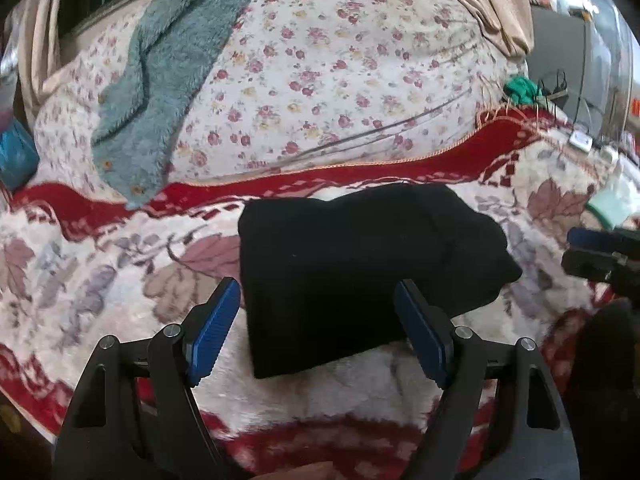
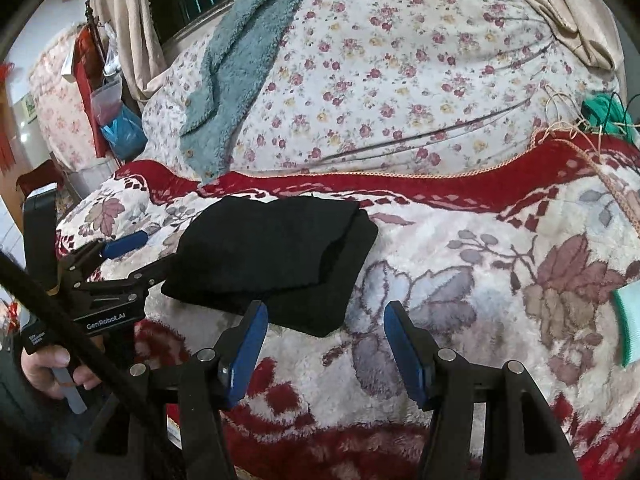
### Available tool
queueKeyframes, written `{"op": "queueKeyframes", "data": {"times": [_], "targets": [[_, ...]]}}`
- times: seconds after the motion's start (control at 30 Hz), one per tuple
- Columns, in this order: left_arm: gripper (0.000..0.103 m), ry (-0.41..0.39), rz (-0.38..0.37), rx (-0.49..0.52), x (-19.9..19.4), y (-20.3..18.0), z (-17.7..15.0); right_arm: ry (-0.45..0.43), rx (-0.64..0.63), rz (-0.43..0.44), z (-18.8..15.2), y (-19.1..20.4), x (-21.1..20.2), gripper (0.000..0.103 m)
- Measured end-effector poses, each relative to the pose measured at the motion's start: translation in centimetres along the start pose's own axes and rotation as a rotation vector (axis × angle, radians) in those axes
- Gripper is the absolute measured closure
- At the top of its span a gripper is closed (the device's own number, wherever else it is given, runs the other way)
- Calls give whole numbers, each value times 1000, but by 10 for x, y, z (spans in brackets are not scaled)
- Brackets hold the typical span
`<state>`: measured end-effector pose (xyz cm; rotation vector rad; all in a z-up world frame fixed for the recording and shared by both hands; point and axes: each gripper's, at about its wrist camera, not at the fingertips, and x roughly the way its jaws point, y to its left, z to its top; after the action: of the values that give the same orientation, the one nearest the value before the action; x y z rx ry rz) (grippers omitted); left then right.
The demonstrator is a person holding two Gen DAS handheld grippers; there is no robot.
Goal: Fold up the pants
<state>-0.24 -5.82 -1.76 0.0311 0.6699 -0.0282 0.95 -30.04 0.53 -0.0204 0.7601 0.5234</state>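
One pair of black pants (image 1: 360, 272) lies folded into a thick, blocky bundle on a plush fleece blanket (image 1: 120, 248), straight ahead of the left tongs (image 1: 318, 304) and just past their tips. The cloth is matte, dense knit, with soft rounded corners; in the right wrist view two stacked layers show, the upper one (image 2: 272, 240) set back so the lower layer sticks out toward the right tongs (image 2: 326, 328). From those tongs the bundle sits ahead and to the left, its near corner just beyond the left pad.

Both pairs of tongs are spread wide and pinch nothing. Each has two black plastic arms with silver rivets and two ribbed blue pads (image 1: 218, 328). In the right wrist view the left tongs (image 2: 132, 252) reach in from the left edge beside the bundle, held by a hand (image 2: 52, 368).

The blanket is shaggy, cream with a red border and large mauve and grey leaf shapes. Beyond the tongs rises one puffy quilt (image 1: 340, 60), smooth cotton printed with small red roses, and over it drapes one fluffy grey-blue fleece garment (image 1: 160, 72). Far right of the right tongs lies a ribbed mint-green knit piece (image 2: 628, 320).
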Motion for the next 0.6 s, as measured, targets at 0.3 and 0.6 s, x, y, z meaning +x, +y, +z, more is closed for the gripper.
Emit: {"op": "queueKeyframes", "data": {"times": [0.3, 0.6], "targets": [[22, 61, -9, -116, 7, 12, -1, 21, -16, -1, -1, 4, 5, 45], [22, 78, 9, -116, 8, 14, -3, 30, -24, -6, 0, 7, 7, 45]]}}
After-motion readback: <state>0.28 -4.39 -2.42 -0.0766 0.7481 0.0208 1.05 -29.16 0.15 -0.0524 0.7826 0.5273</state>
